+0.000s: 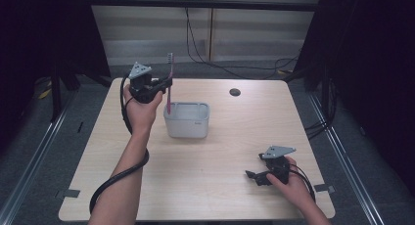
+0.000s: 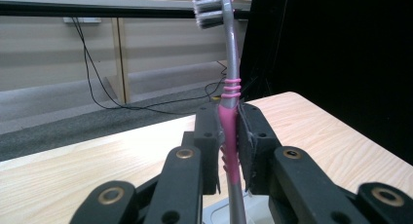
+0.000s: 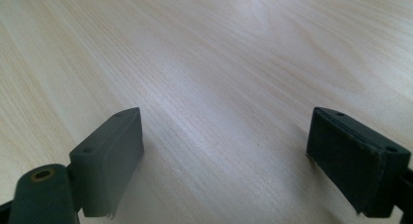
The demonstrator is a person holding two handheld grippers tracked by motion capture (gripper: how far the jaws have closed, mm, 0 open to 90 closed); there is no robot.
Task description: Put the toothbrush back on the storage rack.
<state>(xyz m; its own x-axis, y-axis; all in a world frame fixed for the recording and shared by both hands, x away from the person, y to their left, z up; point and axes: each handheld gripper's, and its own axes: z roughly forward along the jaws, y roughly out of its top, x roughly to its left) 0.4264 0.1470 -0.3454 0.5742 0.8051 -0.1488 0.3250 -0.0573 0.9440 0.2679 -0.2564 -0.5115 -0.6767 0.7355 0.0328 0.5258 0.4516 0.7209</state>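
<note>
A pink and grey toothbrush (image 1: 169, 83) stands upright in my left gripper (image 1: 164, 85), bristles at the top, just above the left rim of a white rectangular cup (image 1: 187, 119). In the left gripper view the jaws press both sides of the toothbrush (image 2: 229, 131) on its pink handle, with the cup's rim (image 2: 214, 215) just below. My right gripper (image 1: 255, 177) rests low on the table near the front right. Its jaws stand wide apart in the right gripper view, my right gripper (image 3: 224, 156) holding nothing over the bare wood.
The light wooden table (image 1: 230, 151) has a dark round hole (image 1: 235, 92) near its far edge. Cables (image 1: 195, 44) run along the floor and wall behind the table. Dark curtains hang at both sides.
</note>
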